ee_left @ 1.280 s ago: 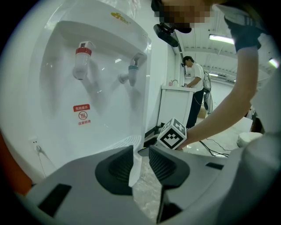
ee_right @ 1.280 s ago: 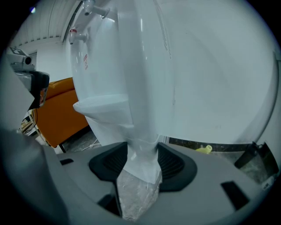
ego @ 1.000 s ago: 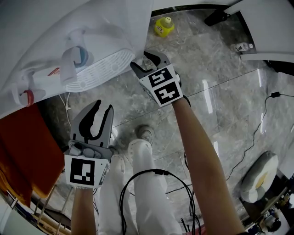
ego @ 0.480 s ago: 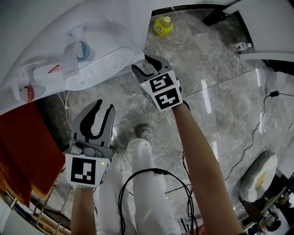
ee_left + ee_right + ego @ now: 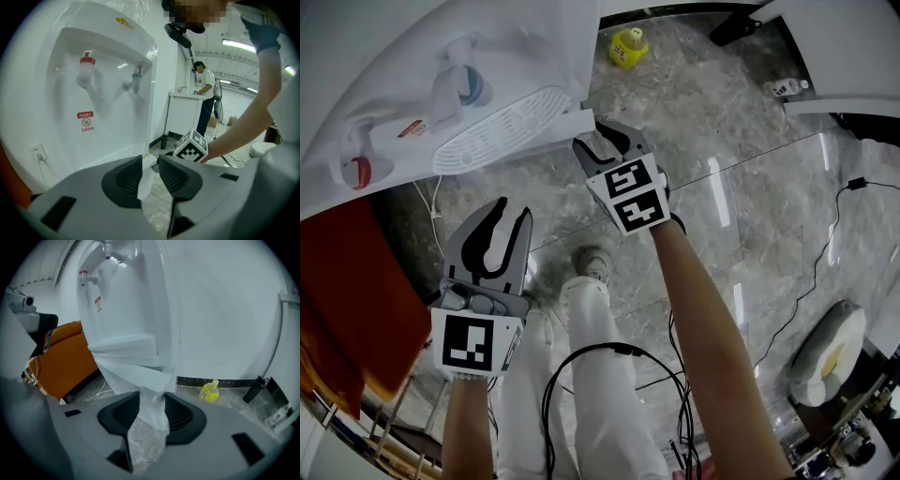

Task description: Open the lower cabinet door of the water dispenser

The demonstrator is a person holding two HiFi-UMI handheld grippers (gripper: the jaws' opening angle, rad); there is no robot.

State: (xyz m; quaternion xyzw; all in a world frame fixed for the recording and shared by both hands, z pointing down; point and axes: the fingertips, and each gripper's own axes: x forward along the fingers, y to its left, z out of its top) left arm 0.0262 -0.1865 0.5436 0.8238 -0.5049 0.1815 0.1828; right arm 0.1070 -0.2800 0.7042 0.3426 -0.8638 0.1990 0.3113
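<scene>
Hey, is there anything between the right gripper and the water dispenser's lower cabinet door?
Nothing visible does. The edge of the lower cabinet door sits right between the jaws of the right gripper, which have just been closing and appear to touch it on both sides. The left gripper hangs apart, open and empty.

The water dispenser [image 5: 412,56] and lower cabinet door [image 5: 140,373] are glossy white plastic, the floor [image 5: 741,150] polished stone.

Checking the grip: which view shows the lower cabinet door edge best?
Right gripper view: the lower cabinet door fills the jaws of the right gripper, which have just been closing. Head view shows only a sliver; left gripper view, a white strip.
</scene>
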